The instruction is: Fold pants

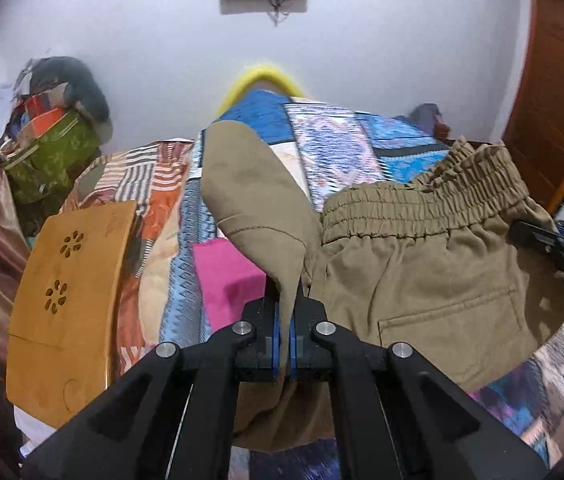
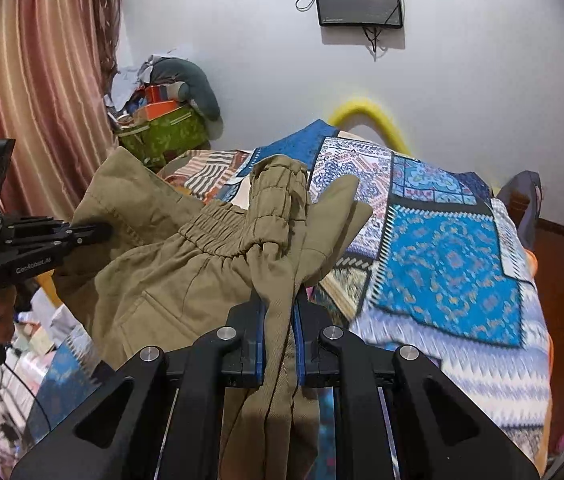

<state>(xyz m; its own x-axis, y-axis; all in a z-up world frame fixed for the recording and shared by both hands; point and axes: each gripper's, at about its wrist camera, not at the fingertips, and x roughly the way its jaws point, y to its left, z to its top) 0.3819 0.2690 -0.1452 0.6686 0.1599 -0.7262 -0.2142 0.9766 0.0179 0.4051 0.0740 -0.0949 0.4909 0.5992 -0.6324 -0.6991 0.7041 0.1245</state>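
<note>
Khaki pants (image 1: 422,272) with an elastic waistband (image 1: 422,196) hang in the air above a patchwork bedspread (image 1: 334,140). My left gripper (image 1: 284,304) is shut on a fold of the pants' fabric near the waist. My right gripper (image 2: 280,312) is shut on a bunched part of the pants (image 2: 186,264) at the other side of the waistband (image 2: 242,224). The right gripper also shows at the right edge of the left wrist view (image 1: 554,248), and the left gripper at the left of the right wrist view (image 2: 82,234). The legs hang below, hidden.
A bed with a blue patterned bedspread (image 2: 450,264) lies ahead. An orange wooden panel (image 1: 66,300) stands at the left. A green bag with clutter (image 2: 162,132) and a striped curtain (image 2: 34,80) are at the back left. A wooden door (image 1: 554,92) is at the right.
</note>
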